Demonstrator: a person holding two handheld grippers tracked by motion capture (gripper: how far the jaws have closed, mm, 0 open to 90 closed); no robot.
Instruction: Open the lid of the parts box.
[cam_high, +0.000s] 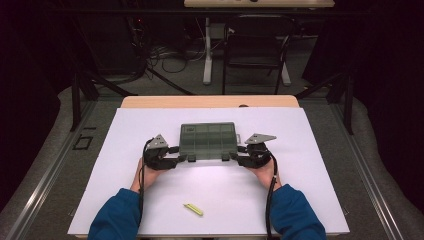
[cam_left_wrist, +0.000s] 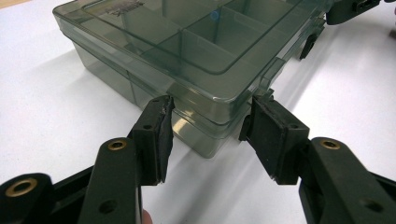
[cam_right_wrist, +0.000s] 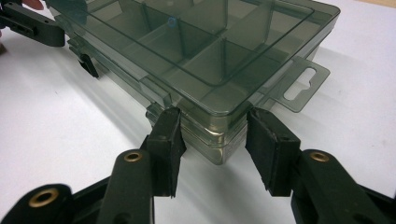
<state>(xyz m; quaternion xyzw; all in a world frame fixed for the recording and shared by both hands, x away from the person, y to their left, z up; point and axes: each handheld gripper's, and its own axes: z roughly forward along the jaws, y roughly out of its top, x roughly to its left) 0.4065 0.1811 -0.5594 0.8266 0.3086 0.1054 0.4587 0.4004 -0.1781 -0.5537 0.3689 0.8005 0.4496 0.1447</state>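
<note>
A smoky translucent compartment box (cam_high: 207, 142) lies with its lid down in the middle of a white sheet (cam_high: 150, 200). My left gripper (cam_high: 179, 154) is at its near left corner and my right gripper (cam_high: 239, 155) at its near right corner. In the left gripper view the pads straddle that corner of the box (cam_left_wrist: 187, 42), one on the side wall and one on the front, and the left gripper (cam_left_wrist: 210, 116) presses on it. The right gripper (cam_right_wrist: 212, 123) holds the other corner of the box (cam_right_wrist: 201, 42) the same way.
A small yellow-green stick (cam_high: 193, 209) lies on the sheet near the front edge, between the person's blue sleeves. The box has a hang tab (cam_right_wrist: 303, 86) on its right end and dark latches (cam_left_wrist: 308, 44) along the front. The table's wooden far edge (cam_high: 210, 101) borders a floor with cables.
</note>
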